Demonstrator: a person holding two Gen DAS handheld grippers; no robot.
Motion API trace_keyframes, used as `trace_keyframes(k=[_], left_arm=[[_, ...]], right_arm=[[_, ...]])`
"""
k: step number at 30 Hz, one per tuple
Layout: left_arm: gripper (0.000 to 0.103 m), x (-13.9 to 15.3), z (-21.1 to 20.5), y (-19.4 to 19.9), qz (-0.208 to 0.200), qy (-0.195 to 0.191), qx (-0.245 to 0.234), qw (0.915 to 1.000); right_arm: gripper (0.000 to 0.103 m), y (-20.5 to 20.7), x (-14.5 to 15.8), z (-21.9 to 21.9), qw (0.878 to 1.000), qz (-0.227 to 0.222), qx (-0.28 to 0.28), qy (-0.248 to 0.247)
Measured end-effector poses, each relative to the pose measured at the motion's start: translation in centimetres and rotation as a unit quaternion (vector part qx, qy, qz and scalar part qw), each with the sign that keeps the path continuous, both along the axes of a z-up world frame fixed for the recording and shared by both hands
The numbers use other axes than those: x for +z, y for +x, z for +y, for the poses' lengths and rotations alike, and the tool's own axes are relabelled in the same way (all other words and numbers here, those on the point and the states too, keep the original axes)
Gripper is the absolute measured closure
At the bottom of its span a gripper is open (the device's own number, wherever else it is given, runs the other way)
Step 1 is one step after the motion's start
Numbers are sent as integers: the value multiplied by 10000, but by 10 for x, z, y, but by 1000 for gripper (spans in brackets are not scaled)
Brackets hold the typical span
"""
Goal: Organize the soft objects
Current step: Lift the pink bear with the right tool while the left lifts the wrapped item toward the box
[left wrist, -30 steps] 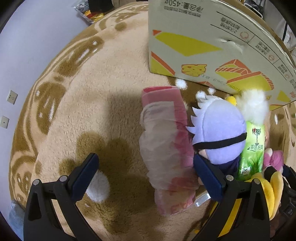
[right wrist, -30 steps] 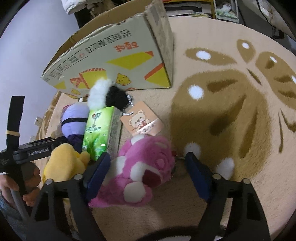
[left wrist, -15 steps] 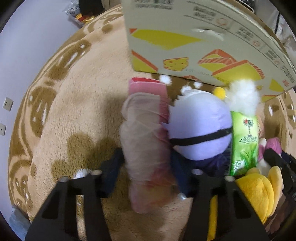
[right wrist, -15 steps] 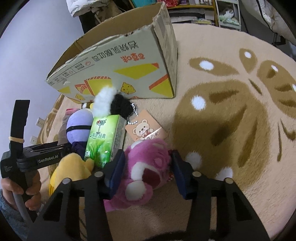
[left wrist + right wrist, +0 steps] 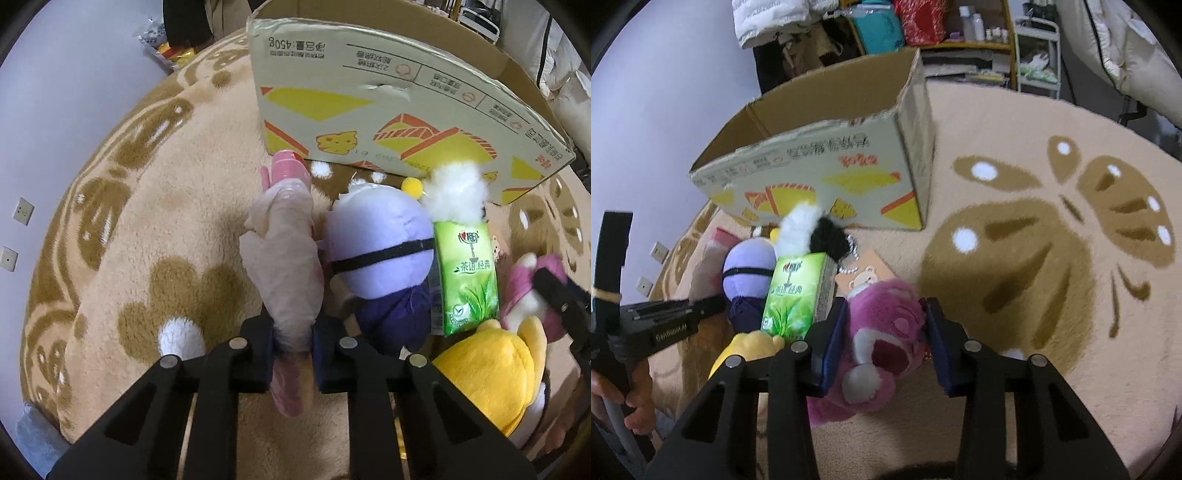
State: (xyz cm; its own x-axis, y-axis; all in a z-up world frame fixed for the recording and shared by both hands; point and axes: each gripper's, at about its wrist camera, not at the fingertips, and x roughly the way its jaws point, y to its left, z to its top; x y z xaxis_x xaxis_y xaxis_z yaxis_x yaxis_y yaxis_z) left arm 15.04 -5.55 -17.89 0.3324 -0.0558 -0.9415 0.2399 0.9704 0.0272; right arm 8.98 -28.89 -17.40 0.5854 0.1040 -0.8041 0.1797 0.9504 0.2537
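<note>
Pinching soft things in both grippers on the tan flower-patterned plush rug (image 5: 1052, 369), beside the open printed cardboard box (image 5: 369, 122).

The left gripper (image 5: 293, 345) points steeply down, its jaws having just closed tight on the lower end of a crumpled pink plastic-wrapped bundle (image 5: 288, 273), which stretches toward 12 o'clock, ending close to the box wall. The right gripper (image 5: 882, 332) tilts downward too, its jaws having just been closing, pads now squeezing the magenta plush bear (image 5: 879, 328) between them. At its 10 o'clock lie a green tissue pack (image 5: 794, 291), a lavender round-headed plush doll (image 5: 748, 266) and a yellow plush toy (image 5: 746, 349). A hand (image 5: 639, 413) grips the left tool's handle at 8 o'clock.
</note>
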Motion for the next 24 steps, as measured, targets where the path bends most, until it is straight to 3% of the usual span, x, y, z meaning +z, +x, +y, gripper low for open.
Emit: trace_keyframes(k=[4,14,21,24], left_arm=[[88,15,7,-11,-117,-9,119,9999],[88,72,28,-45,-930,35,398,9949],[88,96,34,-44,-1450,138,445,9883],[88,103,37,-38,-1454,-14,502,9881]], right_arm=[[59,-7,10,-5,9997,-225,-69,-37],[59,-19,52,-14,9939,-909,-138,-604],[59,-25,82,-22,9899,-1235,-203,-658],[59,-26,91,-21,9879,-1343,-170,-756]])
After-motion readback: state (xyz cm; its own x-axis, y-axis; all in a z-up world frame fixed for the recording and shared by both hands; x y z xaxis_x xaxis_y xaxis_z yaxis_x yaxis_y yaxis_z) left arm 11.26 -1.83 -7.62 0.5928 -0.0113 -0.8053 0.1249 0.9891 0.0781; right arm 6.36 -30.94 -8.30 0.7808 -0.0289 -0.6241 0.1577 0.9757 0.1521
